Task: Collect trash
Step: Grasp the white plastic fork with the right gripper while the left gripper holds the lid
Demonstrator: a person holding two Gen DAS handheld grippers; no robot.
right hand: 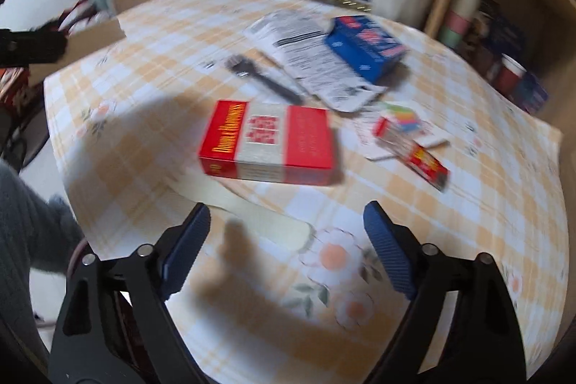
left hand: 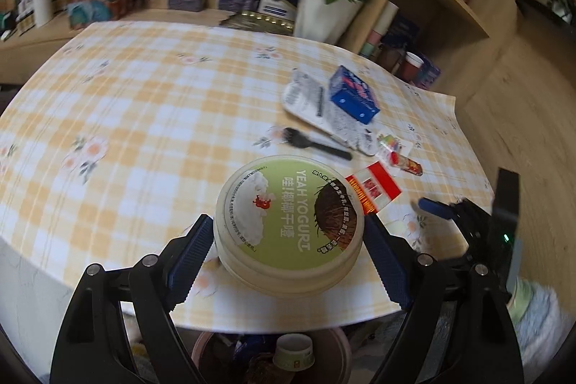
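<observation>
Carrying round cream yogurt tub with green lid [left hand: 288, 225] clamped in left gripper [left hand: 288, 236] over table edge; keep it level, drop into brown bin [left hand: 338, 351] below. Right gripper [right hand: 288, 225] wide, empty.

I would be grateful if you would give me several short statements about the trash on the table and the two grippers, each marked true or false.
1. The left gripper has the yogurt tub between its jaws. True.
2. The right gripper holds the red box. False: its jaws are open and empty, and the box lies on the table ahead of them.
3. The blue carton rests partly on the printed white tray. True.
4. The black fork is inside the yogurt tub. False: it lies on the checked tablecloth beside the tray.
5. A bin with a paper cup in it shows below the table edge. True.
</observation>
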